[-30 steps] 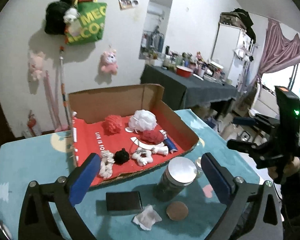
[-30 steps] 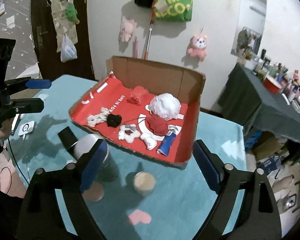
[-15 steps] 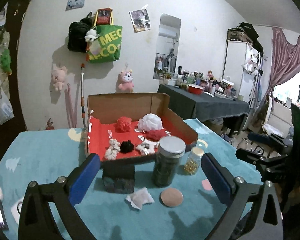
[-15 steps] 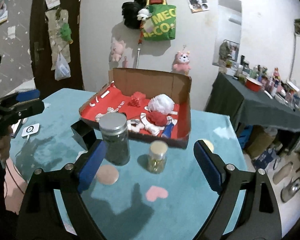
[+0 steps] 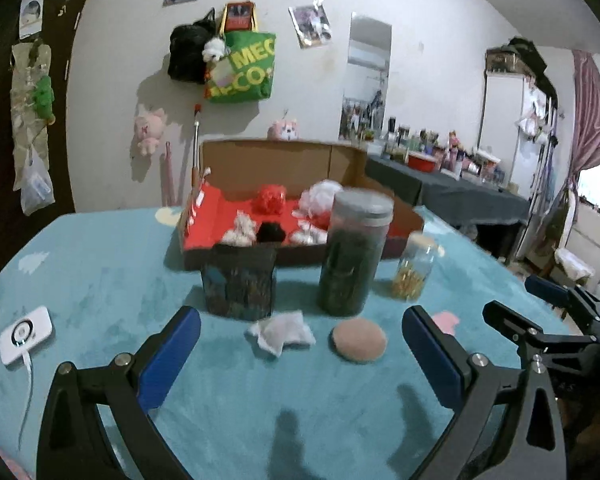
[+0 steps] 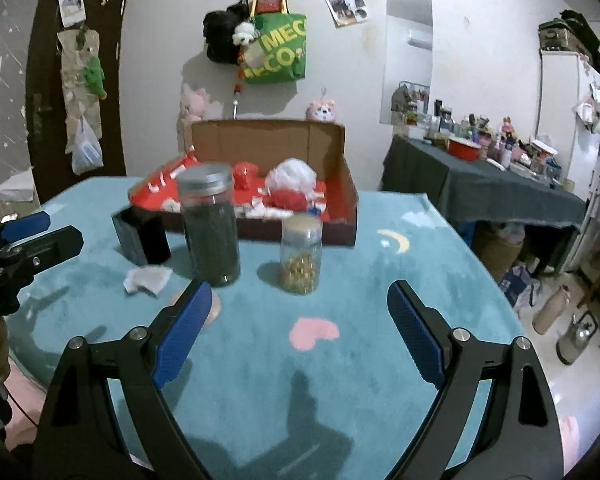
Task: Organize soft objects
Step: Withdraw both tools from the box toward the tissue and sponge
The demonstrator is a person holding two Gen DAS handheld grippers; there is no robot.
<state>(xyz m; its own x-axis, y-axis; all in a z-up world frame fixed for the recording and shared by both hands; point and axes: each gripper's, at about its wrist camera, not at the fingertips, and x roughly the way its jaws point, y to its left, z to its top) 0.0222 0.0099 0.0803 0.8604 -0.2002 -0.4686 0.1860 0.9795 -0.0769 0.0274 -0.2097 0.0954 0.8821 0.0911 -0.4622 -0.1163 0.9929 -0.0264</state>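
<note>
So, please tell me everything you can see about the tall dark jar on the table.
The tall jar is a clear cylinder with a grey metal-looking lid, closed, filled almost fully with something dark green. It stands upright on the teal table cover, in front of the cardboard box, between the black container and the small jar. Neither gripper touches it.

Box's soft objects (image 5: 274, 216) motion-blurred, indistinct.

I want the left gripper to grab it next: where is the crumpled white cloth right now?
In the left wrist view the crumpled white cloth lies on the teal table cover, just ahead of the open left gripper, in front of the dark square box and left of the round tan pad.
</note>
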